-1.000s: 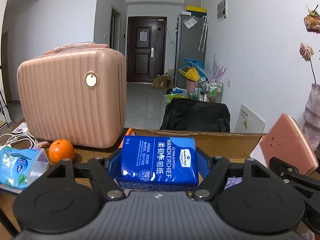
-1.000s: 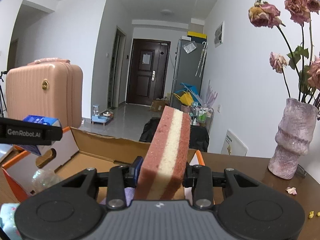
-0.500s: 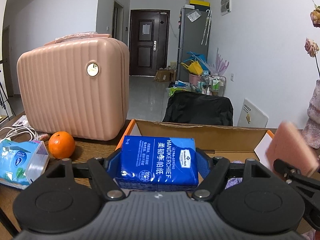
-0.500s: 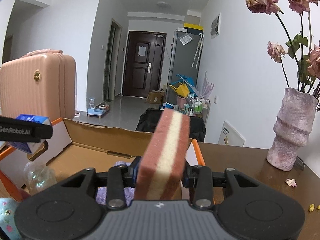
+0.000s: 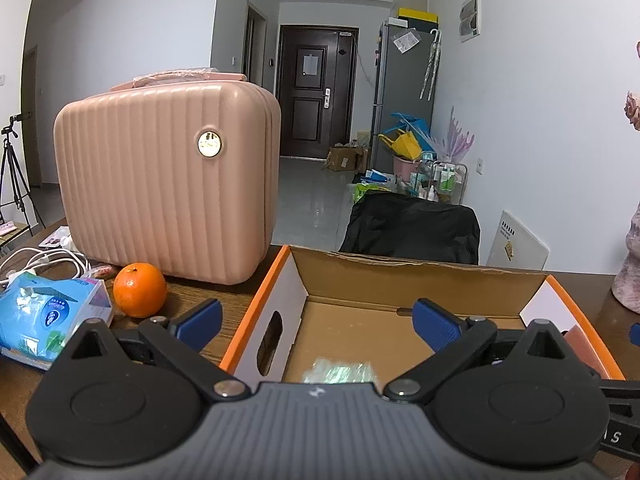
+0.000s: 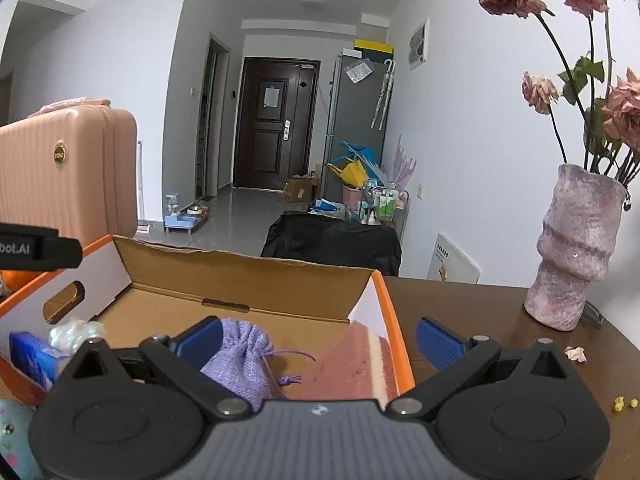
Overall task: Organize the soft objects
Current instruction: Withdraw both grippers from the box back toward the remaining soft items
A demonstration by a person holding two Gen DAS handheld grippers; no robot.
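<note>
We are holding our left gripper (image 5: 316,318) over the cardboard box (image 5: 420,270), and its two blue fingers (image 5: 198,320) are standing wide apart with nothing between them. We are holding our right gripper (image 6: 318,340) over the same box, and it is wide open and empty too. We are looking down into the box to see what is inside. The pink and cream sponge (image 6: 356,360) is lying in the right corner, leaning against the orange wall. The purple pouch (image 6: 244,360) is sitting just beside it. The blue tissue pack (image 6: 30,354) is lying at the left side of the box, next to a shiny crinkly thing (image 6: 76,330) that we cannot name for sure. So we are thinking that a good part of the job is done, because four soft things are in the box. Some soft things are waiting outside. A light blue pack of wipes (image 5: 48,316) is lying on the table (image 5: 208,292) near the orange (image 5: 140,290), well apart from the box. A soft dotted thing (image 6: 10,432) is peeking in at the bottom left of the right view, but we cannot tell what it is. We are guessing the wipes are going in next, and the left gripper is the closer one to them. The orange and the pink case (image 5: 168,184) are not soft, so we are leaving them.
</note>
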